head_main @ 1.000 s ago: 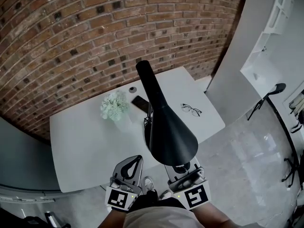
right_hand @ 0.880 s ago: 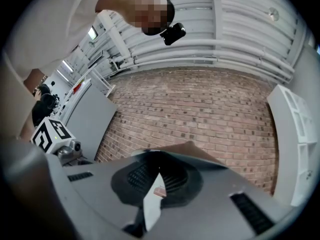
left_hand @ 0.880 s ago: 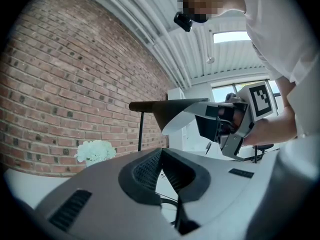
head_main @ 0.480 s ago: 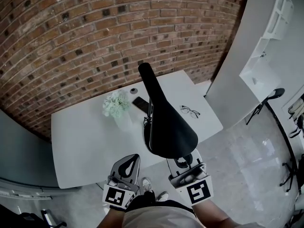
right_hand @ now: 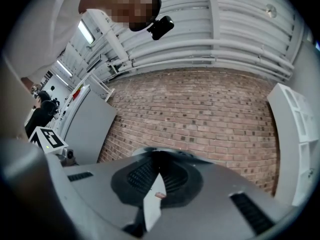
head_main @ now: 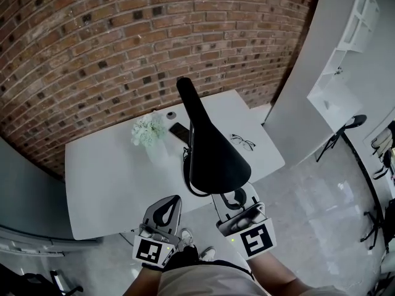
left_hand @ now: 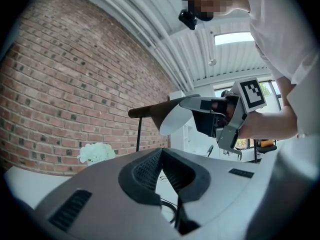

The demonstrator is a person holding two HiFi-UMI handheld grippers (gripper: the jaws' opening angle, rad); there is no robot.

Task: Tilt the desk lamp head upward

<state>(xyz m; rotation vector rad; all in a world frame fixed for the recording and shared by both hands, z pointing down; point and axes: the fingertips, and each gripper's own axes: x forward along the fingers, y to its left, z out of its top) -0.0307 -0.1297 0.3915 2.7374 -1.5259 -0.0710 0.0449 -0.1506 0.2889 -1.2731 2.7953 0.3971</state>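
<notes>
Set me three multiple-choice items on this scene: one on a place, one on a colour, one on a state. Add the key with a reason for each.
1. In the head view, where do the glasses lie on the table?
A) right of the lamp head
B) at the far-left corner
C) off the table, on the floor

2. What colour are the flowers?
A) red
B) white
C) yellow

3. What is the right claw doing?
A) hanging open, clear of the lamp
B) shut on the lamp head's rim
C) lying flat on the table

Key:
1 A, since the glasses sit just right of the black lamp head.
2 B, since the blooms are pale white.
3 B, since the right gripper view shows the rim's thin edge pinched between the jaws.
</notes>
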